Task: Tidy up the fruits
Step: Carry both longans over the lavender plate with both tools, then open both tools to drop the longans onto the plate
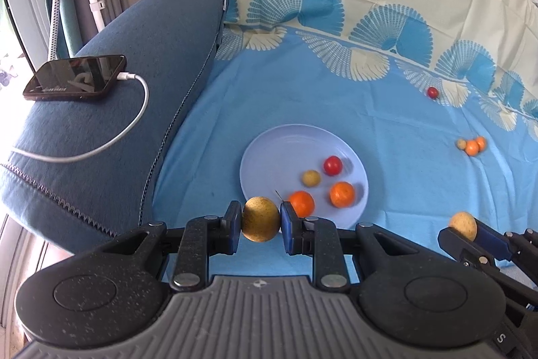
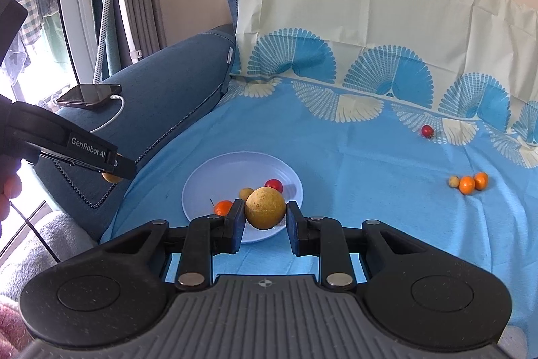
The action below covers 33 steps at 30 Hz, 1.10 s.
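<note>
My left gripper (image 1: pixel 261 213) is shut on a yellow-brown round fruit (image 1: pixel 260 226) just in front of the near rim of a pale blue plate (image 1: pixel 269 143). The plate holds a red fruit (image 1: pixel 333 165), a small yellow one (image 1: pixel 311 178) and two oranges (image 1: pixel 342 194). My right gripper (image 2: pixel 265 217) is shut on a second yellow-brown fruit (image 2: pixel 265 206) over the near part of the plate (image 2: pixel 208 177). That fruit hides one orange in the right wrist view. Each gripper also shows at the edge of the other view, the right gripper (image 1: pixel 465 229) and the left gripper (image 2: pixel 114 174).
A loose red fruit (image 2: pixel 427 131) lies far right near the patterned border of the blue cloth (image 2: pixel 353 164). Two oranges and a small yellow fruit (image 2: pixel 467 184) cluster at the right. A phone (image 1: pixel 75 78) with a white cable rests on the blue sofa arm (image 1: pixel 134 140) at left.
</note>
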Available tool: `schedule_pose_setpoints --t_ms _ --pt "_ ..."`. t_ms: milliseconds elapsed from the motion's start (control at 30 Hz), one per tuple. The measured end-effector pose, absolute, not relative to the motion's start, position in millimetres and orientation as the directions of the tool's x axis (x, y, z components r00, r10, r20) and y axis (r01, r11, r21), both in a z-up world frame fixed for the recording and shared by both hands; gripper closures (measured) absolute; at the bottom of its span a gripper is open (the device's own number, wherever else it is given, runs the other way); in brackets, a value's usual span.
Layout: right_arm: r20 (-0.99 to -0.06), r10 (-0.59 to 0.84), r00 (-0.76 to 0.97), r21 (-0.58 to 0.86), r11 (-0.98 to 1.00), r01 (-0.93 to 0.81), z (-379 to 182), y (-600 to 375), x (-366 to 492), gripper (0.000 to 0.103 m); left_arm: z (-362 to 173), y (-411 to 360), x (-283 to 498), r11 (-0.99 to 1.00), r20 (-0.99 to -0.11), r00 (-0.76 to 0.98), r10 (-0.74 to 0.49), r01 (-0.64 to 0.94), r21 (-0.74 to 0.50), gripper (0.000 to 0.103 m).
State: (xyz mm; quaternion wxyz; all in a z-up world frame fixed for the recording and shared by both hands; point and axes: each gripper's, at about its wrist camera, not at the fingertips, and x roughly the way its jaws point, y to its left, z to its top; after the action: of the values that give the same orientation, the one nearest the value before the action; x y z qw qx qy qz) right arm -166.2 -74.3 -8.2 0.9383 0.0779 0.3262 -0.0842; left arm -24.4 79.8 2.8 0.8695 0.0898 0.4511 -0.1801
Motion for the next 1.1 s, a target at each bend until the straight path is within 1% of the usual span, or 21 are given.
schedule_pose_setpoints --t_ms 400,767,1033,1067,1100 --pt "-0.666 -0.078 0.742 0.114 0.972 0.204 -37.5 -89.0 -101.2 0.076 -30.4 45.7 37.3 0.914 -0.849 0.493 -0.193 0.405 0.028 0.076" --pt "-0.729 -0.045 0.683 0.097 0.981 0.168 -89.8 -96.7 -32.1 0.076 -82.7 13.2 89.4 0.910 -0.892 0.434 -0.124 0.409 0.072 0.076" --pt "-0.760 -0.026 0.650 0.091 0.985 0.145 -114.9 -99.6 -7.6 0.076 -108.2 5.7 109.1 0.904 -0.906 0.413 -0.093 0.417 0.098 0.076" --pt "-0.760 -0.024 0.649 0.089 0.986 0.141 -116.9 -99.1 -6.0 0.076 -110.0 5.2 110.2 0.903 -0.906 0.414 -0.088 0.417 0.103 0.074" --pt "-0.762 -0.020 0.647 0.088 0.987 0.134 -118.9 -98.7 -4.8 0.076 -110.7 5.0 111.1 0.902 -0.905 0.416 -0.084 0.417 0.108 0.058"
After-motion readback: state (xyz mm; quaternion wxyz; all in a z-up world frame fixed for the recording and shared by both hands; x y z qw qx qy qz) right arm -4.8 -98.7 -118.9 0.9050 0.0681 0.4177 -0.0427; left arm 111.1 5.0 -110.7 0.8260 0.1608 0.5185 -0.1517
